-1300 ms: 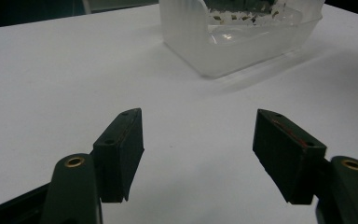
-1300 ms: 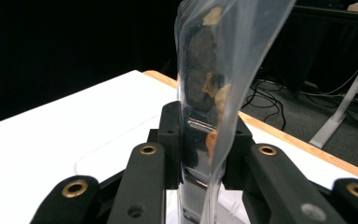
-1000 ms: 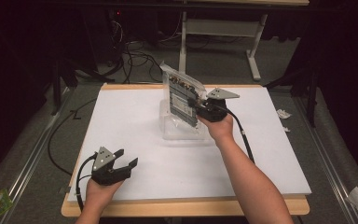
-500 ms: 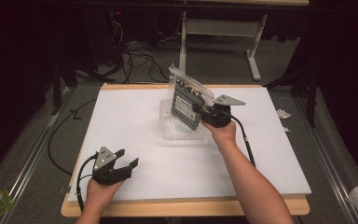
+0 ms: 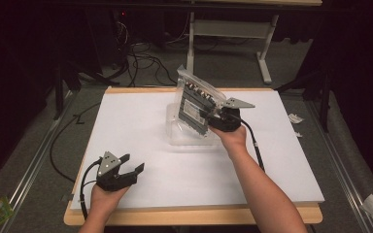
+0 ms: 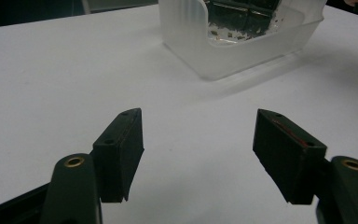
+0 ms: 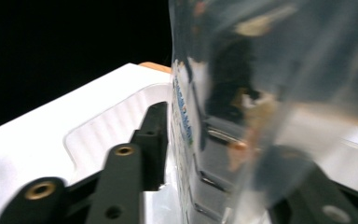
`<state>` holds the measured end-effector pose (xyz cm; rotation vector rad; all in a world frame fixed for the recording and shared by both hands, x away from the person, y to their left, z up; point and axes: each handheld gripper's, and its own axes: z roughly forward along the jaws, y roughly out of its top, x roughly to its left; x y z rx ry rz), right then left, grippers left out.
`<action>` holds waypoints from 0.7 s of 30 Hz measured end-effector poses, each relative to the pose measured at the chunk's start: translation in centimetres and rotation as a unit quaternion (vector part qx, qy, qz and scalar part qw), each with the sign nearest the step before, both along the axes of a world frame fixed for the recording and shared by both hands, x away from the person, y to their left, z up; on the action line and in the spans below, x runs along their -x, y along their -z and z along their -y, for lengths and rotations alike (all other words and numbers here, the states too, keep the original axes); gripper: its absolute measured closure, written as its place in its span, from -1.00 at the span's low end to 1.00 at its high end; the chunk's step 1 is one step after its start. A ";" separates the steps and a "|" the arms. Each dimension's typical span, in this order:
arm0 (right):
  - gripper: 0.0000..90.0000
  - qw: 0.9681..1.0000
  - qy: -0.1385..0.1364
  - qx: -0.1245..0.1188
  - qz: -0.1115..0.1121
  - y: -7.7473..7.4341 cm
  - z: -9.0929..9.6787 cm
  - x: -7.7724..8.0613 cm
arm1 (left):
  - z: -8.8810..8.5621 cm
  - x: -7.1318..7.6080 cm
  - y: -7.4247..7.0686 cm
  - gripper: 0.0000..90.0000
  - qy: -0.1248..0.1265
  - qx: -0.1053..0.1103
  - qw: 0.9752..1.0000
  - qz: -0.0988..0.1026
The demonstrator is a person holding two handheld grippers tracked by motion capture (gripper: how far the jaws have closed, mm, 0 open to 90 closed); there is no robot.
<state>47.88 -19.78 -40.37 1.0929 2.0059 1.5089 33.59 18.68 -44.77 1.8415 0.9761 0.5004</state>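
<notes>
Bag [image 5: 196, 104]: one clear plastic bag holding dark contents stands tilted in one shallow clear plastic tray [image 5: 177, 138] near the middle of the desk [image 5: 141, 126], its upper end leaning toward the far left corner. In the right gripper view the bag [image 7: 261, 93] carries a strip of blue printing along its near edge; the letters are too blurred to read, and no brand can be made out. The tray [image 6: 214, 56] in the left gripper view is frosted, with dark pieces and small crumbs lying inside it. Two grippers are present, one in each hand. The right gripper [image 5: 212, 118] is at the right-hand edge of the bag, above the tray. Its fingers [image 7: 154, 140] have just been opening and stand partly apart, with the bag between them; the left finger lies just beside the bag wall, while the other is blurred behind the plastic, so contact on that side cannot be told. No firm pinch on the bag is visible. The left gripper [image 5: 132, 164] rests low over the near left part of the desk, well apart from the tray. Its fingers [image 6: 121, 149] are spread wide, with bare white desk surface between them, and they hold and touch nothing. One cable trails from each gripper toward the person.
</notes>
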 end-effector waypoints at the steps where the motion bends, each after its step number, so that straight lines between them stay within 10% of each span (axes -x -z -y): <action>1: 0.21 1.000 0.001 0.001 -0.002 -0.1 0.0 0.0 | 0.0 0.0 0.0 -0.25 -0.001 0.001 1.000 0.001; 7: -0.44 1.000 0.018 0.002 -0.002 -0.4 0.3 0.0 | -0.1 0.1 0.0 -0.25 -0.001 0.000 1.000 0.000; 21: -0.67 0.999 0.042 0.020 -0.001 -1.4 1.6 1.1 | 0.0 0.0 0.1 -0.25 0.002 -0.004 1.000 -0.003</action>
